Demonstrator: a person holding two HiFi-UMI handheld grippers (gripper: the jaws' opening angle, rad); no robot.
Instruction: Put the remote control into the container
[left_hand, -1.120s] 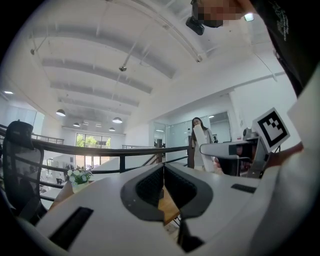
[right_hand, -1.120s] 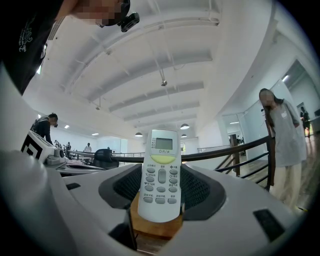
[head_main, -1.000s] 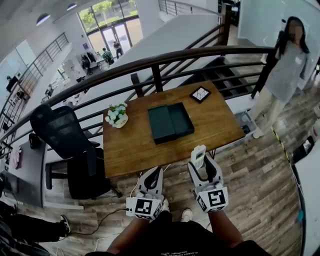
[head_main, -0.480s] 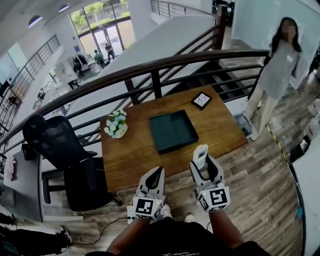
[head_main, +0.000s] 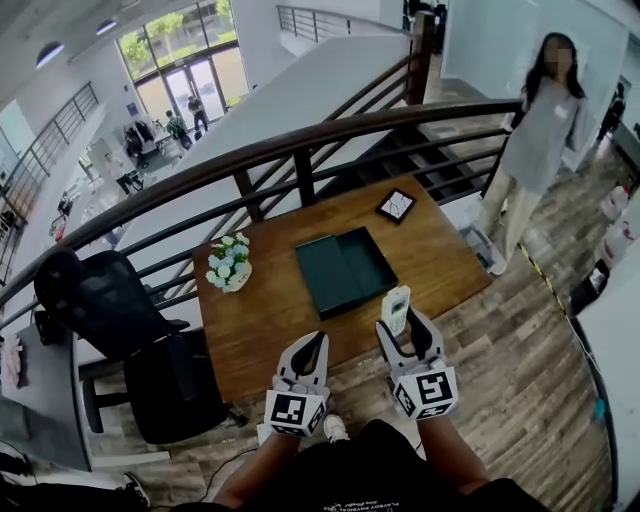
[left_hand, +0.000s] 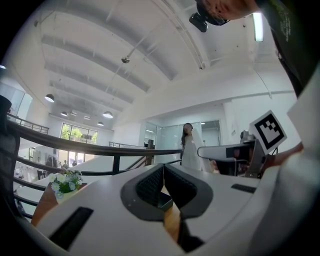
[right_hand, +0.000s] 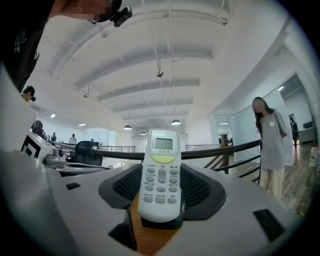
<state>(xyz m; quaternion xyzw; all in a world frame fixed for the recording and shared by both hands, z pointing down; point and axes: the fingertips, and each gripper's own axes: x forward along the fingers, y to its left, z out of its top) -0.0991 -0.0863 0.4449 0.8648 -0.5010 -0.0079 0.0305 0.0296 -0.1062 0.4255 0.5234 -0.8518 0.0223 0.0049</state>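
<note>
Right now you have two grippers in view, one remote control, one container, one table. Your right gripper (head_main: 405, 335) is clamped on the remote control (head_main: 396, 310): both jaws press its lower sides and the body stands out past the fingertips. Your left gripper (head_main: 312, 348) holds nothing, its jaws brought together tip to tip.

The remote's long axis runs along the right gripper's jaws. Its display end points away from you, toward the table (head_main: 265, 325), and its base sits deep between the jaws. The button face is turned up toward the gripper's camera, with the small screen at the far end and the rows of keys below it.

You are holding the remote in the air at the table's near edge. It is near the container (head_main: 345, 272), short of it and not touching it. That dark green container lies flat at the middle of the table.

Also on the table: one pot of white flowers (head_main: 229, 262) to the container's left and one black square tile (head_main: 397, 206) at the far right corner. One black office chair (head_main: 100, 300) stands left of the table, and one person (head_main: 535, 140) stands beyond the curved railing (head_main: 300, 140) on the right
</note>
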